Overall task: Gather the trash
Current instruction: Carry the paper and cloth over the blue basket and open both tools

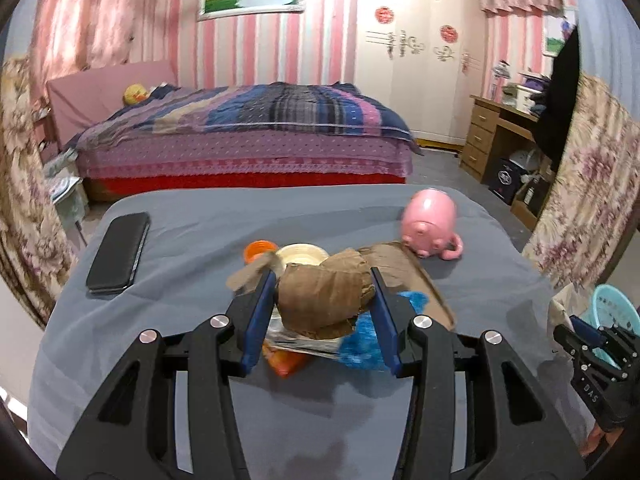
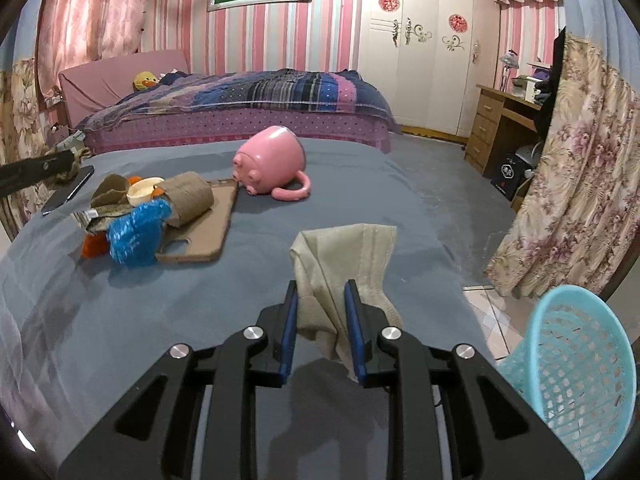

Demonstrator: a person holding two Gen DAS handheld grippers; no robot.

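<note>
both tools are loaded, the left tool (image 1: 324, 300) clenching a brown wad (image 1: 326, 294) and the right tool (image 2: 321, 330) a grey mask (image 2: 344, 256), yet neither is in the blue basket (image 2: 576, 364), and a heap of scraps (image 2: 136, 228) waits on the tabletop (image 2: 280, 240).

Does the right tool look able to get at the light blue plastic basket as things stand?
Probably yes: the light blue plastic basket stands just right of the right tool, nothing between, though it grips a beige cloth.
</note>
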